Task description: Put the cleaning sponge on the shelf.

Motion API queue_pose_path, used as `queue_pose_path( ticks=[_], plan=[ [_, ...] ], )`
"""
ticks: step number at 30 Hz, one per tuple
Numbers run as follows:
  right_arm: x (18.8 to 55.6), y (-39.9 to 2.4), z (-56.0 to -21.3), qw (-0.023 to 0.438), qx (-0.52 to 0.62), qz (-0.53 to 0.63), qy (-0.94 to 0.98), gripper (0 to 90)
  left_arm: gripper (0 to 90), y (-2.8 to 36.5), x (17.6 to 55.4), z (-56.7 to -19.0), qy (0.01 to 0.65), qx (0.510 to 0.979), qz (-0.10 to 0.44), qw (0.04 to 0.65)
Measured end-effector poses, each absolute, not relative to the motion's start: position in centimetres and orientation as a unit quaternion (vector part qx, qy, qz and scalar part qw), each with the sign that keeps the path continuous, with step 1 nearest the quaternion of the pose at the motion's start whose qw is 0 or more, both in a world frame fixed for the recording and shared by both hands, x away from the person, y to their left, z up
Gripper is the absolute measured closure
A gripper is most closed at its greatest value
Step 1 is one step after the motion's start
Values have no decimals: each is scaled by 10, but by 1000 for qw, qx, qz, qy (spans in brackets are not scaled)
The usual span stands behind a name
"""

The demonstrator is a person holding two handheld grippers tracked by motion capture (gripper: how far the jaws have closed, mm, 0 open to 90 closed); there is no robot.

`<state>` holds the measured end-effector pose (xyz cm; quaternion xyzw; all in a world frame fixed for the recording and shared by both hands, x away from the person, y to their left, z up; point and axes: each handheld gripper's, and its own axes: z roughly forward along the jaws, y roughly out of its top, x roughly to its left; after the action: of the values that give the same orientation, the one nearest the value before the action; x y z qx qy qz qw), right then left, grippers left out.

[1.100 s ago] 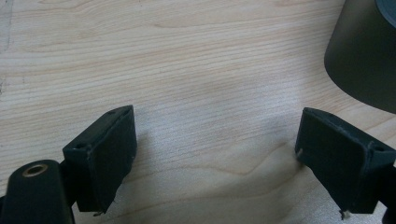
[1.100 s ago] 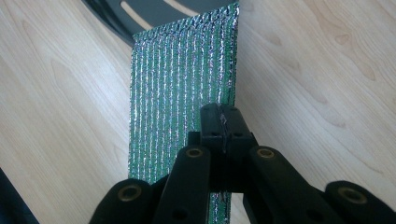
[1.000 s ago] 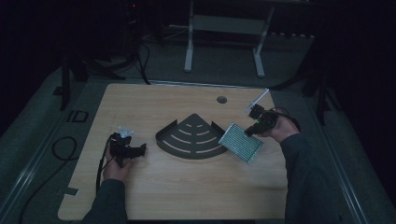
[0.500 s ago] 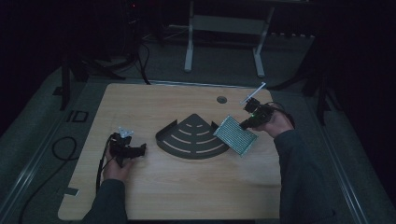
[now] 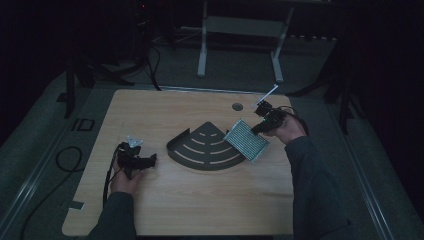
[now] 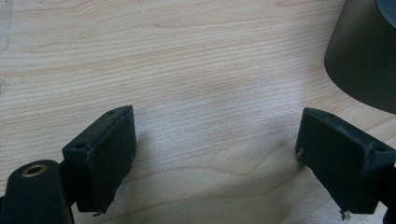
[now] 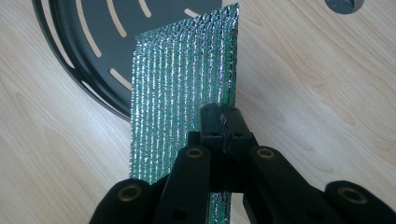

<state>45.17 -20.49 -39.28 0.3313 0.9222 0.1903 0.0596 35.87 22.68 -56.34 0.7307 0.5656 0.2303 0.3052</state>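
Nearest the person, at the left of the wooden table (image 5: pixel 150 210), the left gripper (image 5: pixel 150 161) rests low over bare wood with its jaws standing wide apart and nothing between them. It points toward the dark fan-shaped tray (image 5: pixel 205 150), whose curved wall shows at the upper right of the left gripper view; gripper and tray are well apart.

Farther out, at the right of the table, the right gripper (image 7: pixel 223 116) has its jaws fully closed on one edge of the silver foil pouch (image 7: pixel 182 74). The pouch is pinched near a corner and held clear of the table, tilted, with its long axis running away from the jaws toward the tray. In the high view its far corner overlaps the right rim of the tray; the rest hangs over bare wood beside the tray.

The right hand (image 5: pixel 285 131) is plainly the nearer to the tray. The forearm enters from below right, wrist angled inward, jaws directed left and downward. A placement would likely require continued travel leftward over the slotted tray floor.
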Motion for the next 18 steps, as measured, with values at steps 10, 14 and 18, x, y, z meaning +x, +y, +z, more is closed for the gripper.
queue_pose_path(
  ticks=[10,14,18],
  plan=[
    [458,-198,-396,64,341,194,918,896,127,227,359,-563,566,731,230,305],
    [460,-193,-398,68,344,195,916,896,128,227,359,-563,566,731,230,305],
    [463,-190,-401,67,348,196,914,896,128,227,359,-563,566,731,230,305]
  ],
)
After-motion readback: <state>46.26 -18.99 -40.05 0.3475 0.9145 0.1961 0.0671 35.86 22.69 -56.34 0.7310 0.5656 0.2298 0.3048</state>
